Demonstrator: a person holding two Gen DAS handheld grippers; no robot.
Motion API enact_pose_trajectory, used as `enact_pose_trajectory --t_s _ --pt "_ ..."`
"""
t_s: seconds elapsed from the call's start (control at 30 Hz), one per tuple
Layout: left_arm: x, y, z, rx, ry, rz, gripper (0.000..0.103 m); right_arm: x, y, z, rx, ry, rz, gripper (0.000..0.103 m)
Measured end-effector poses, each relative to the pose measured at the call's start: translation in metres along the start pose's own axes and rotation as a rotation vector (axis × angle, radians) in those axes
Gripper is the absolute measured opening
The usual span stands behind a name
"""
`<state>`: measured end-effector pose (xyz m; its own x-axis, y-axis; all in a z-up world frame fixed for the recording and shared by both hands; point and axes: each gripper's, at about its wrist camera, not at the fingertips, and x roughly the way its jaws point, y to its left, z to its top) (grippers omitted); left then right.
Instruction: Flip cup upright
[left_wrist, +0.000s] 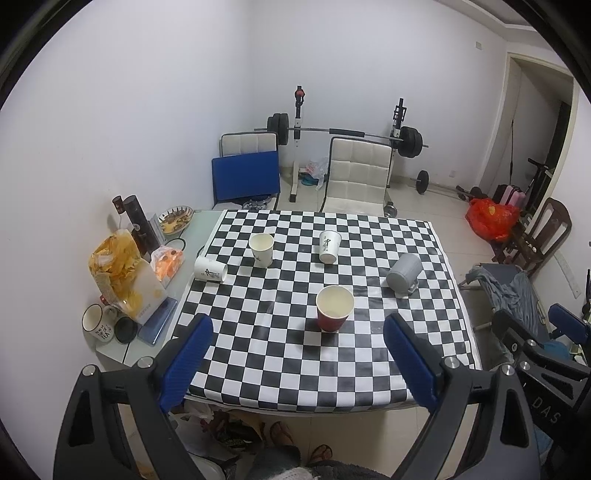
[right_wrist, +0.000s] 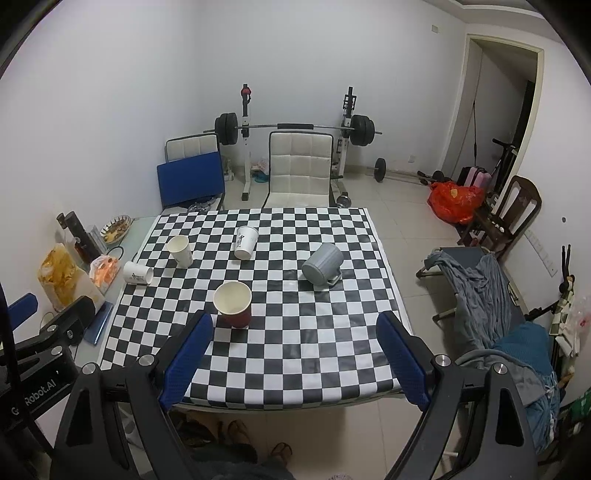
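We are in a lived-in home, a spare room serving as dining space and gym. A table (left_wrist: 369, 384) under a checkered cloth has padded dining chairs (left_wrist: 360, 177) behind it, and a barbell (left_wrist: 347, 133) sits on its rack against the bare white wall. Snack bags (left_wrist: 122, 273) (chips, it seems) and a mug (left_wrist: 96, 323) crowd the table's edge; slippers (right_wrist: 258, 439) lie on the tiled floor.

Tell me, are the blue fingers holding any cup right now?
No, nothing is held. The left gripper and the right gripper are both open, above the near edge of the checkered table, away from every cup.
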<state>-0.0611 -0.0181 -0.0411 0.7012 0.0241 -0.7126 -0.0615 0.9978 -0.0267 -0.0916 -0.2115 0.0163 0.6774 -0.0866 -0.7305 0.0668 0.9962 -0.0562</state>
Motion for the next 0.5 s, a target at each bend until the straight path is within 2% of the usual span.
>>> enact_pose_trajectory --t_s 0.5 --pt "-0.009 0.005 0.009 0.002 -0.021 0.012 0.094 -0.015 0.009 0.012 0.008 -0.019 -0.011 0.092"
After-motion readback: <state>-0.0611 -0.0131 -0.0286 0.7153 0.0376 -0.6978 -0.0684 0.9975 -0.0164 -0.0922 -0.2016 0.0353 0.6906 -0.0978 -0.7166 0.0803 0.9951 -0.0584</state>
